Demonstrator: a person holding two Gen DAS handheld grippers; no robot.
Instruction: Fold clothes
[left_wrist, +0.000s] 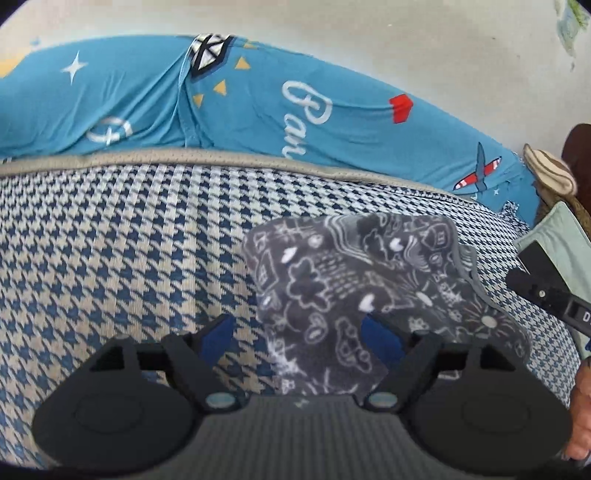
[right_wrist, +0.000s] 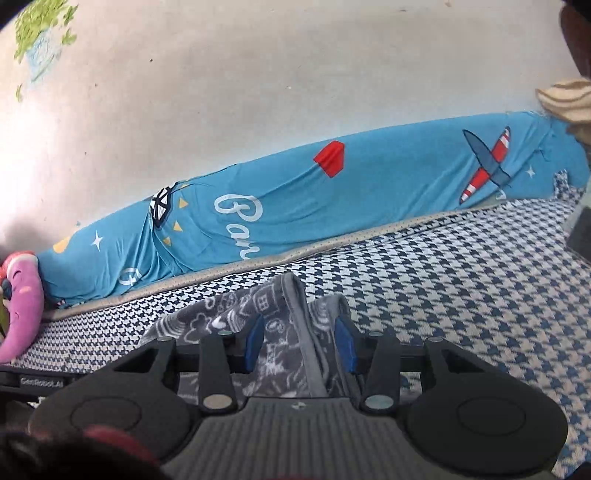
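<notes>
Houndstooth-woven surface (left_wrist: 110, 251), navy and cream check, padded, edged with a grey-beige piped border (left_wrist: 147, 157); it reads as a mattress or cushion top. Behind it, toward 12 o'clock, a long bolster in bright blue printed cotton (left_wrist: 332, 122) with white script, stars, a red shape and an aeroplane lies along an off-white plaster wall (right_wrist: 258, 74).

Left to right:

- Pink plush toy (right_wrist: 22, 302), at 9 o'clock in the right wrist view, resting at the bolster's end.
- Left gripper (left_wrist: 299, 332): jaws wide apart, blue pads showing. A corner of the garment lies across the right-hand pad; nothing is clamped.
- Small dark grey fleece garment with white doodle print and grey bound edge (left_wrist: 369, 280): lies on the check surface, partly bunched, at 3 o'clock from the left gripper's centre.
- Right gripper (right_wrist: 299, 339): jaws partly open, with the bound edge and a raised ridge of fleece standing between the pads. Whether the pads press the cloth cannot be told.
- Pale green folded cloth (left_wrist: 565, 236) and a tan rounded item (left_wrist: 550, 170), far right.

Handling note, as judgement: the fleece is soft and thick, so a grip should take the bound edge, not loose pile. Both claws want matching corners, lifted level, and the fold laid flat and smoothed, since the padded surface gives little resistance.
</notes>
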